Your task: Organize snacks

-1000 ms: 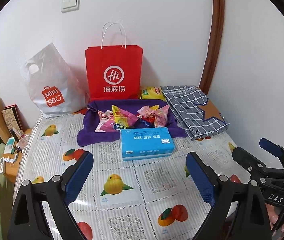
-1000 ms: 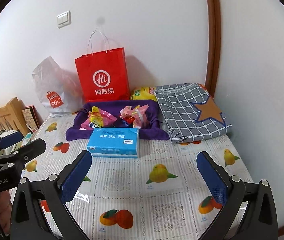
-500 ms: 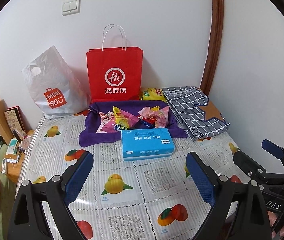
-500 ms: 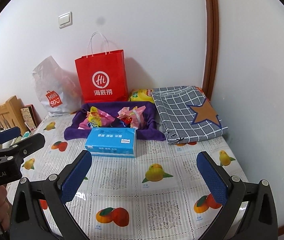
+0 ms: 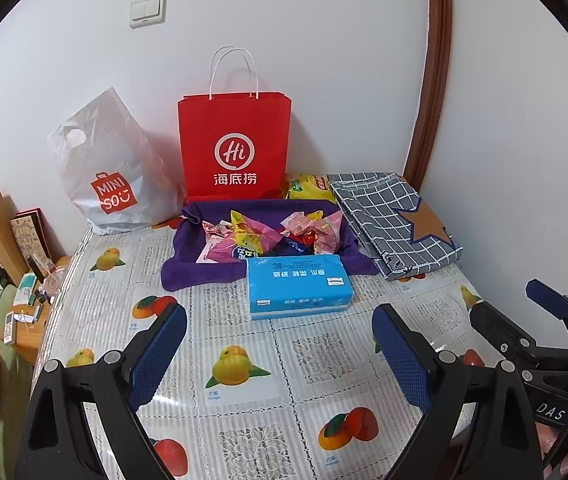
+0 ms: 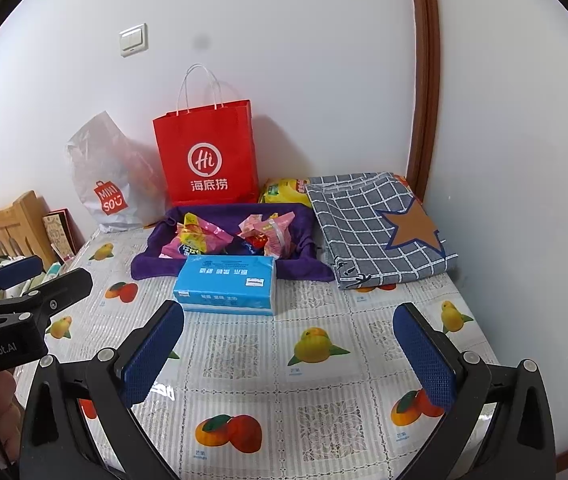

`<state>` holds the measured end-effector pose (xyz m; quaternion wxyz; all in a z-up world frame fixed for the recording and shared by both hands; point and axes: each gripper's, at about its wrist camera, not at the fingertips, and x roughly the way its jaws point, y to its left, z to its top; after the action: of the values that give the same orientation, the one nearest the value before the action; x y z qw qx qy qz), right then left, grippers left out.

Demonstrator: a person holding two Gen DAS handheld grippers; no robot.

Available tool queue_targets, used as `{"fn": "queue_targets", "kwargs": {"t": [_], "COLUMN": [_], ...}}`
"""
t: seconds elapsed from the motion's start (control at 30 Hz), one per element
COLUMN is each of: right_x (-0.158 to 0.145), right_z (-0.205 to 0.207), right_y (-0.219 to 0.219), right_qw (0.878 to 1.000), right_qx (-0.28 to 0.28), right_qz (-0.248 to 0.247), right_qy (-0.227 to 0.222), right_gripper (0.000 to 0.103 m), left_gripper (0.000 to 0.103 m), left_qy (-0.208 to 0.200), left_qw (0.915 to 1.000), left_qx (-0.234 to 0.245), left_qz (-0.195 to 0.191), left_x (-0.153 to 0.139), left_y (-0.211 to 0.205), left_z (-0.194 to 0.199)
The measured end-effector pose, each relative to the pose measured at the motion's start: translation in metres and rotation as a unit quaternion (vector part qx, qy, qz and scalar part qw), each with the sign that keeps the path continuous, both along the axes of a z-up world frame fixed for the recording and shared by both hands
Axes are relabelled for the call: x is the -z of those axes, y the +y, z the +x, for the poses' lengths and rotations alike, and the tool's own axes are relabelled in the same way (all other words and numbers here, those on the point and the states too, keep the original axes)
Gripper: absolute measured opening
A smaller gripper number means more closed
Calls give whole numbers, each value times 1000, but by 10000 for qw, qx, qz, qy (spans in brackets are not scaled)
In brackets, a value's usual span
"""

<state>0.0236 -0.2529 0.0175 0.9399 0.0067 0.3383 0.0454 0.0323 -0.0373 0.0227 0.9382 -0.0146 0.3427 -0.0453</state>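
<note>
Both tongs [image 5: 279,354] [image 6: 288,354] eased back slightly — snacks [image 5: 271,234] well ahead, jaws apart, empty.

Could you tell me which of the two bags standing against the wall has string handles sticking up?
The red paper bag with the white "Hi" logo, standing behind the purple cloth. The grey plastic Miniso bag beside it has only a cut-out hand hole.
</note>
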Motion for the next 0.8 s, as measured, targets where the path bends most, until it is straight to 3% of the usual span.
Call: {"fn": "queue_targets", "kwargs": {"t": [0.8], "right_x": [-2], "right_z": [-4], "right_y": [3], "right_qw": [10000], "right_qx": [-21], "right_qz": [37], "right_qy": [-41], "right_gripper": [103], "left_gripper": [94], "left_qy": [7], "left_qw": [10000], "left_qx": [-56], "left_qz": [9], "left_x": [0], "left_y": [2], "left_z": [-2]}}
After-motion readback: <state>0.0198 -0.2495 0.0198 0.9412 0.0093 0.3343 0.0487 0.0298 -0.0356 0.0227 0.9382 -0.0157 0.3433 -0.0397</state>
